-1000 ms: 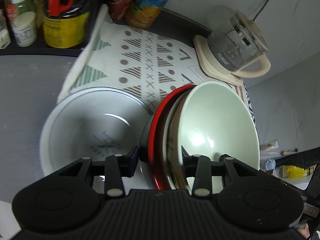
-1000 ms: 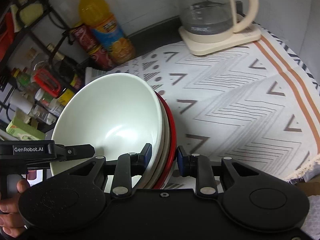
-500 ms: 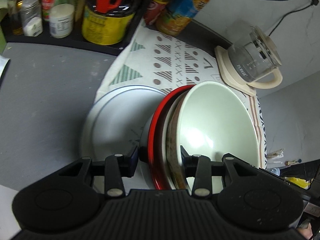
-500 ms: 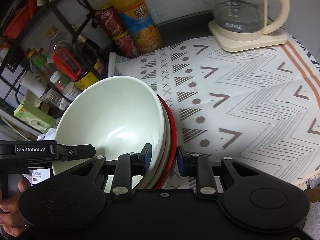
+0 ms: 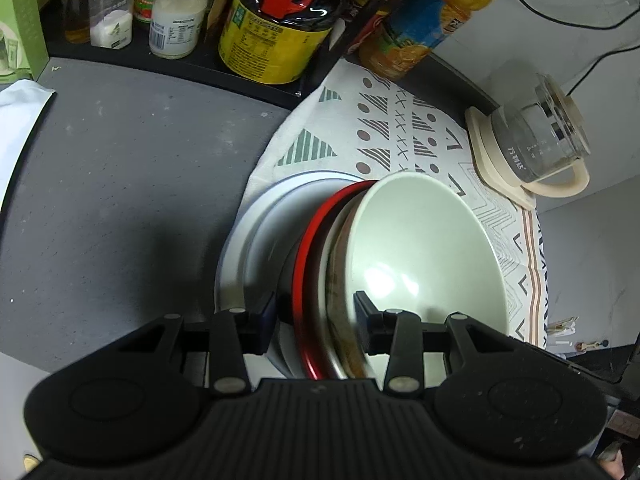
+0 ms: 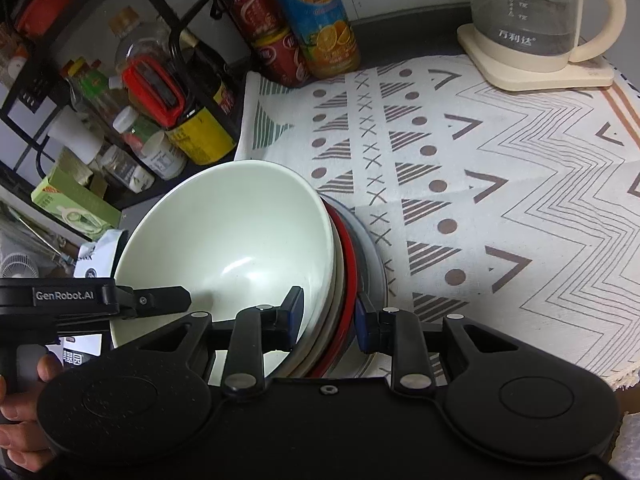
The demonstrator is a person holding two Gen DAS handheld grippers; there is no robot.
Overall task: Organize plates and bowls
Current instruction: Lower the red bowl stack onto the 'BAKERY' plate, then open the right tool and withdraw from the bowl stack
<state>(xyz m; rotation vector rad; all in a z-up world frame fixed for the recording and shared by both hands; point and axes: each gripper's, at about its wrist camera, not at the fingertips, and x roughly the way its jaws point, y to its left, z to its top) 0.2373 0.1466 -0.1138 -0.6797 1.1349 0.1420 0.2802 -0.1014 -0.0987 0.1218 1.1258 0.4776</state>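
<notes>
Grey countertop (image 5: 120,168), patterned cloth (image 6: 500,200)

A home kitchen, by all signs. Grey countertop (image 5: 120,184) partly under a patterned cloth (image 6: 500,208), with a black rack of condiment jars (image 5: 176,24) and sauce bottles at the back. Glass electric kettle (image 6: 536,28) (cream base and handle), orange juice bottle (image 6: 316,20) and red cans (image 6: 272,44) against the wall.

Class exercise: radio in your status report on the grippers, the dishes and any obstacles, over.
Both hand-held grippers, left and right, clamped on the nested bowl stack. Stack tilted over the white plate. Kettle well clear.
</notes>
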